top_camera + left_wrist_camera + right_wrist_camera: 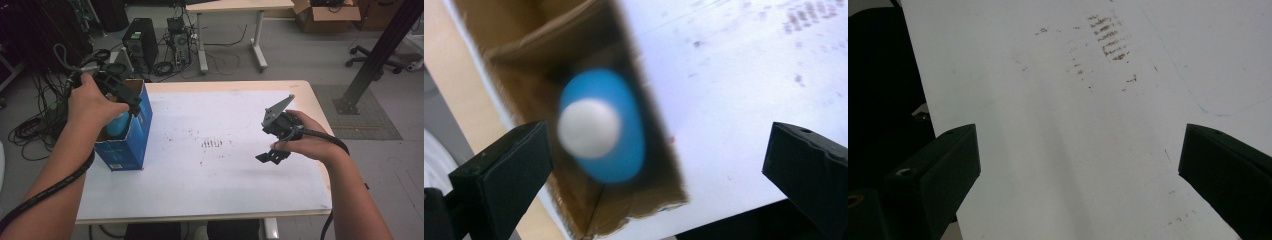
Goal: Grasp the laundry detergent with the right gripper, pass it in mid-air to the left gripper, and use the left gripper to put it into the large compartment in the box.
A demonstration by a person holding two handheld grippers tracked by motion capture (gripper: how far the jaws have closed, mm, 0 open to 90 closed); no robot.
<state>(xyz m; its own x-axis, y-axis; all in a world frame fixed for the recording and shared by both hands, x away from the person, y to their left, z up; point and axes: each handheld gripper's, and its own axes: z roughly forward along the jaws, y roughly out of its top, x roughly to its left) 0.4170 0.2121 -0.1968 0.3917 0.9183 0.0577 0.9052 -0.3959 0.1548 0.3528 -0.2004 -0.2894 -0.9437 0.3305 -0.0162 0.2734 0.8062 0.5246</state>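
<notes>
An open-topped blue cardboard box (127, 145) stands at the table's left edge. Inside it sits a blue bottle (117, 125) with a white cap. My left gripper (129, 104) hangs just over the box's mouth. In the left gripper view I look straight down on the bottle (626, 150), its cap (589, 127) and the box's brown inner walls (524, 65). The left gripper (659, 165) is open, with its jaws wide apart and clear of the bottle. My right gripper (270, 156) hovers open above the white sheet (215, 175) at the right, and nothing lies between the jaws (1078, 170).
The white sheet (1048, 125) carries brown smudges near its middle. Beyond the table are a computer tower (140, 42), loose cables on the floor, another desk (235, 7), a cardboard box (325, 17), a chair base (375, 62) and a slanted black post (380, 50).
</notes>
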